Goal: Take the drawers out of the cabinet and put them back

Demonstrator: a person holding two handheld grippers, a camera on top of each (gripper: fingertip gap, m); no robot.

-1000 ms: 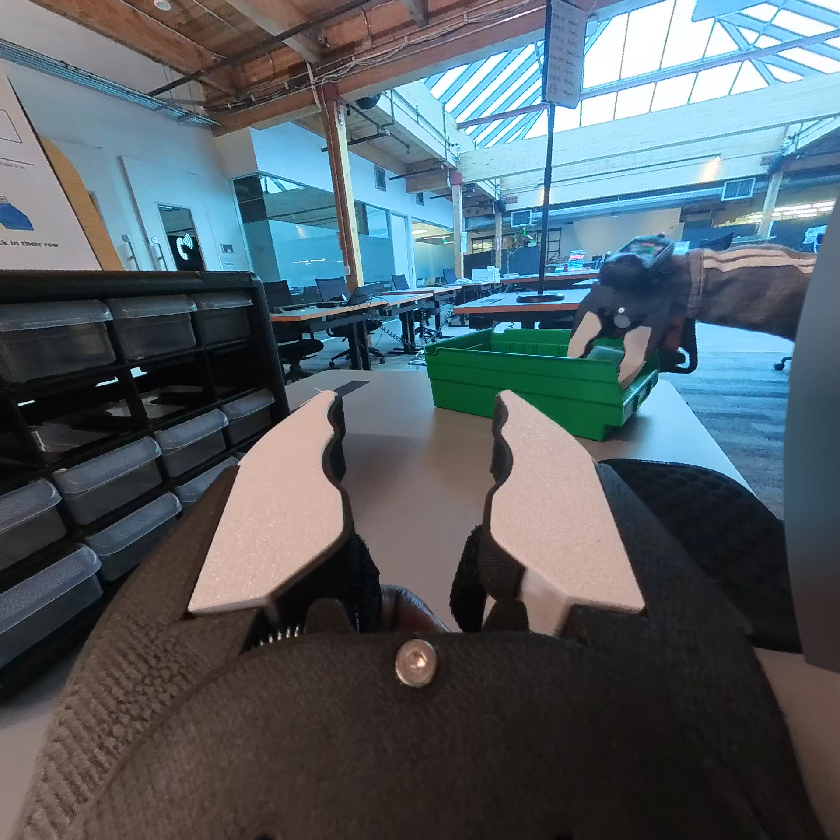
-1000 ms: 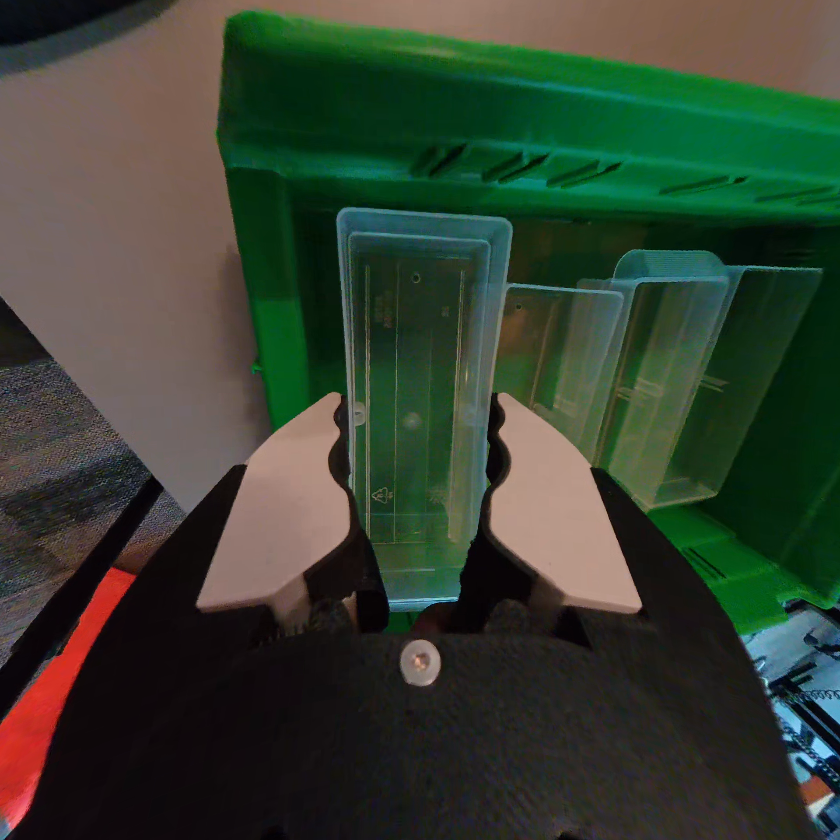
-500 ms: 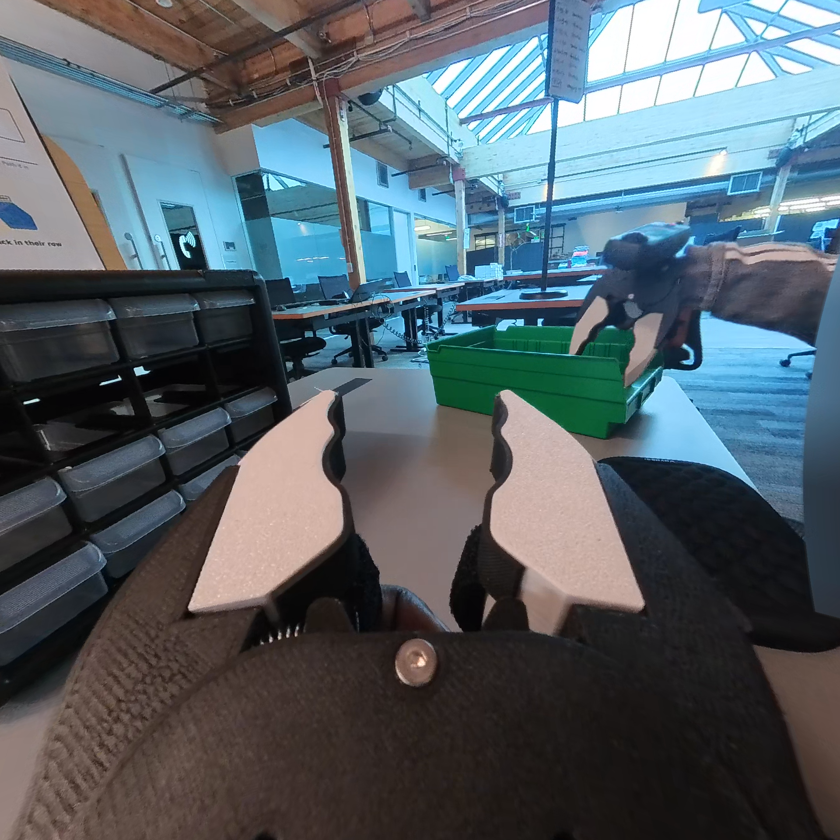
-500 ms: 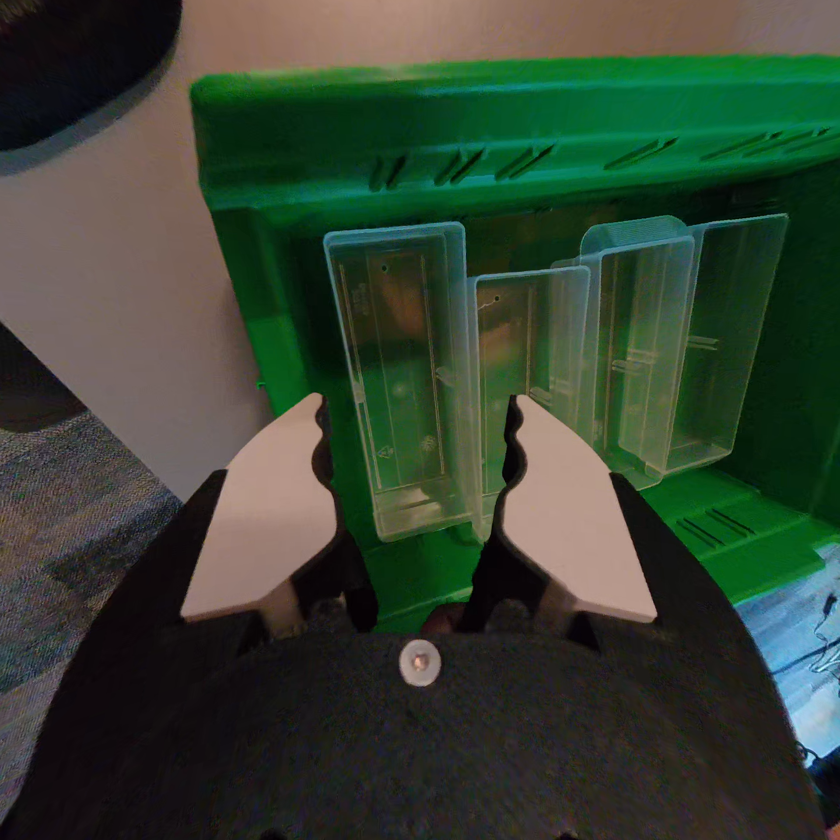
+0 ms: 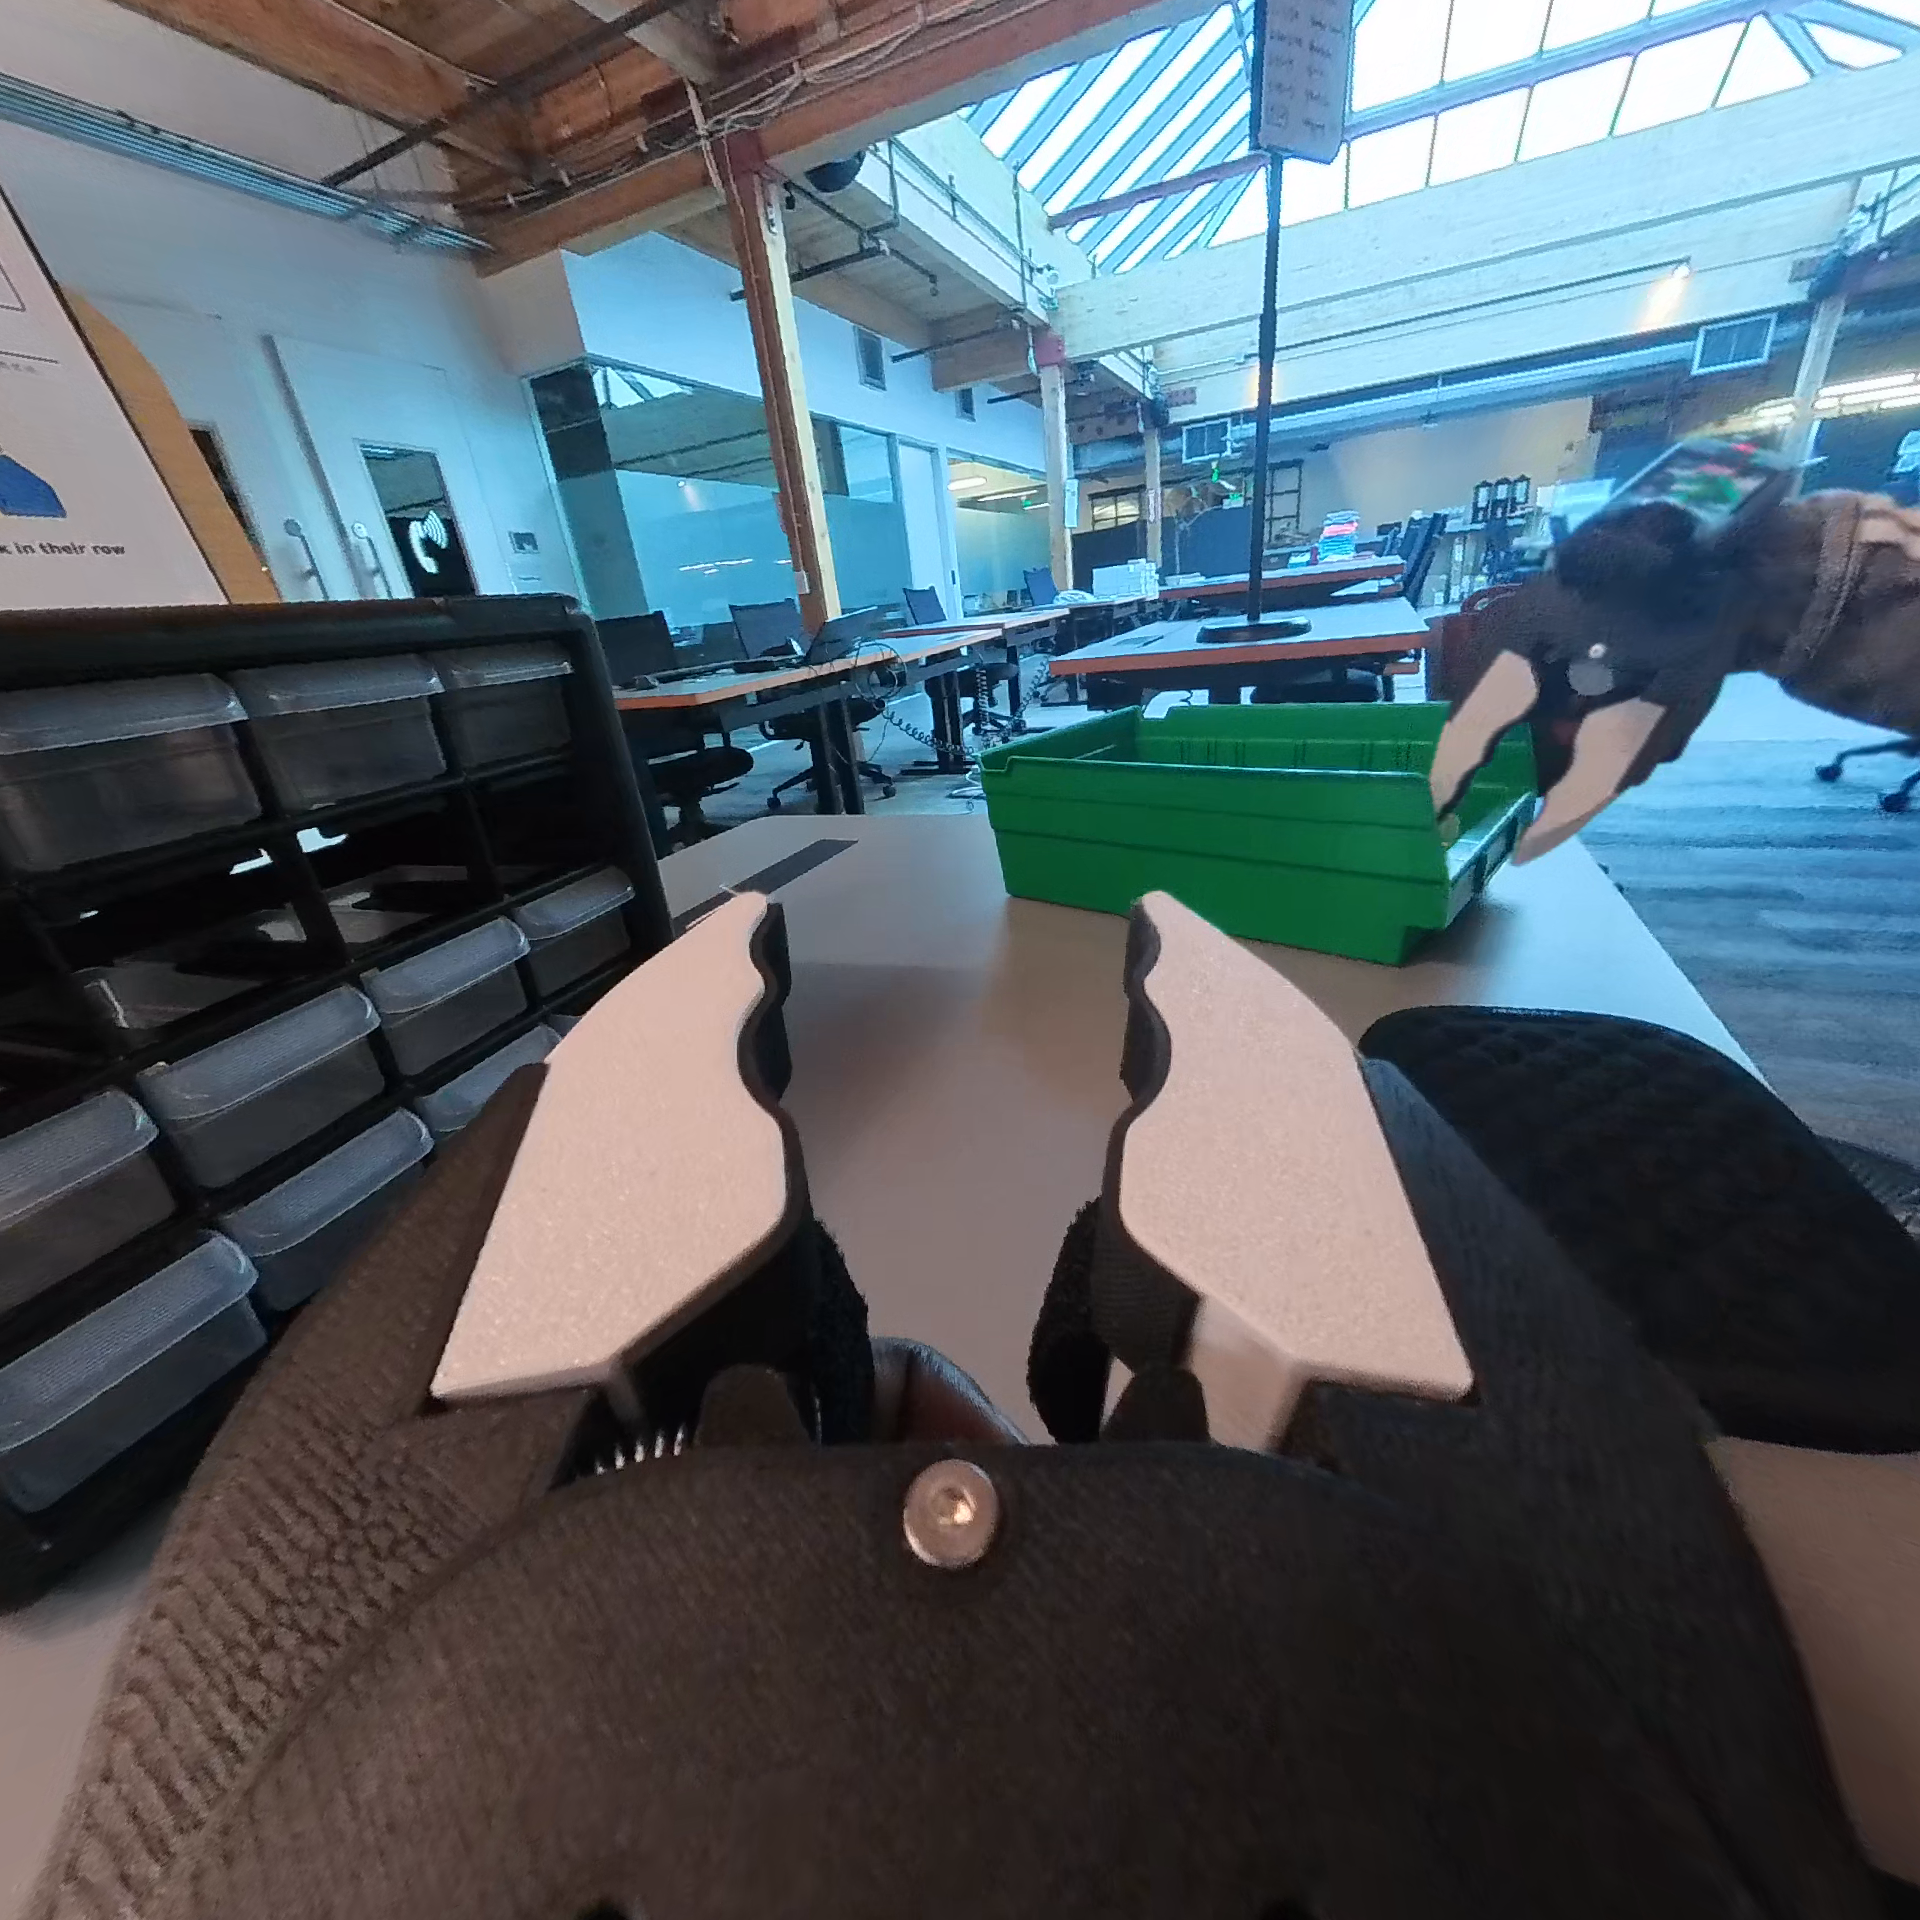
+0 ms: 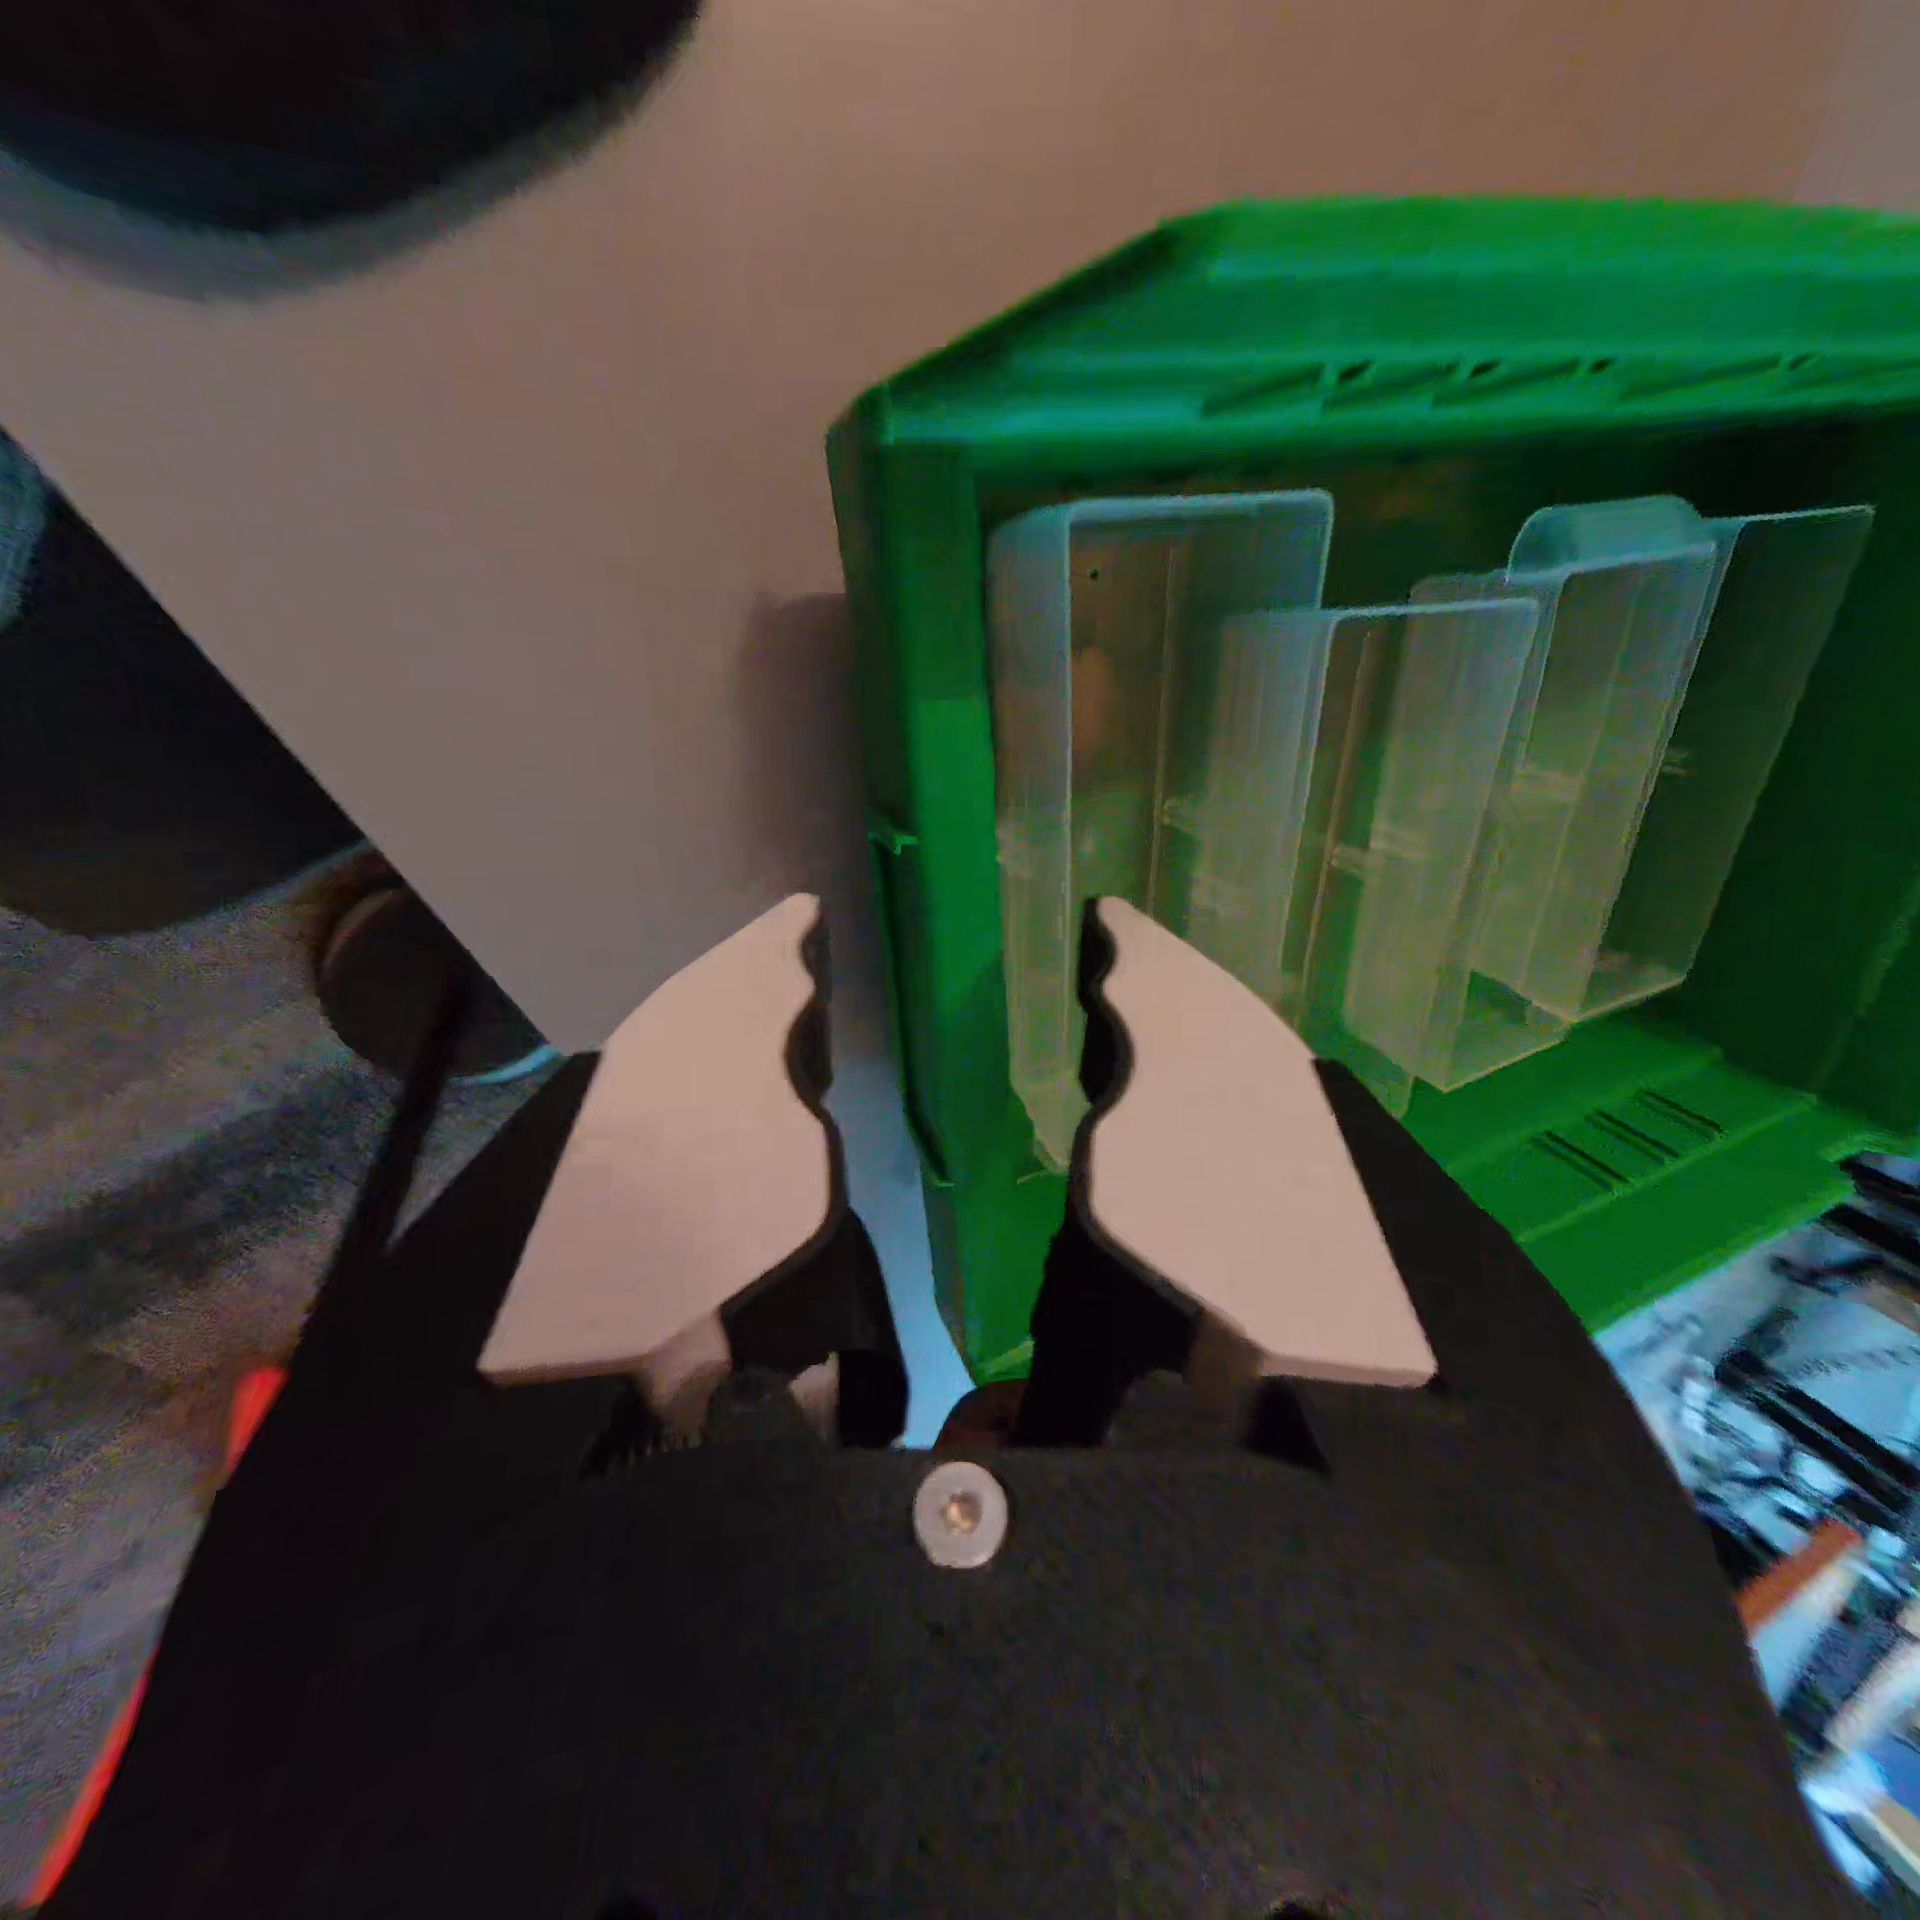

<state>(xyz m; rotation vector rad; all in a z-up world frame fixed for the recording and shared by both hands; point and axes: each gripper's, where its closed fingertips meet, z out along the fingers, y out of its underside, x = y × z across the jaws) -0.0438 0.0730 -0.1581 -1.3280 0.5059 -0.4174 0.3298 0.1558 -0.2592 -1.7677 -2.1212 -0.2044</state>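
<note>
We hold the left tool [image 5: 956, 914] low over the grey table [image 5: 935, 997], jaws wide apart, nothing between them. Black cabinet [image 5: 312, 623] stands on the table just to its left. Most slots carry clear drawers [image 5: 260, 1081]; several slots in the middle rows are dark and open, and one there shows a drawer sitting partly out.

Green bin [image 5: 1226, 831] sits farther along the table, well apart from the cabinet. A black mesh chair back [image 5: 1662, 1195] rises at the table's right edge.

Right tool [image 6: 951, 914] hangs above the bin's [image 6: 1351, 312] near left corner, pointing down. Jaws are parted by a moderate gap and grip nothing. Through the gap we see the bin's left wall and a strip of table.

Three clear drawers lie inside the bin. Left drawer [image 6: 1143, 727] lies along the bin's left wall. Middle drawer [image 6: 1382, 810] leans against it and partly overlaps the right drawer [image 6: 1662, 727]. The right finger [image 6: 1226, 1143] covers the near end of the left drawer; contact cannot be judged, as this view is blurred.

From the left view the right tool [image 5: 1496, 769] shows at the bin's far right end, fingers spread, a brown sleeve [image 5: 1860, 613] behind it.
</note>
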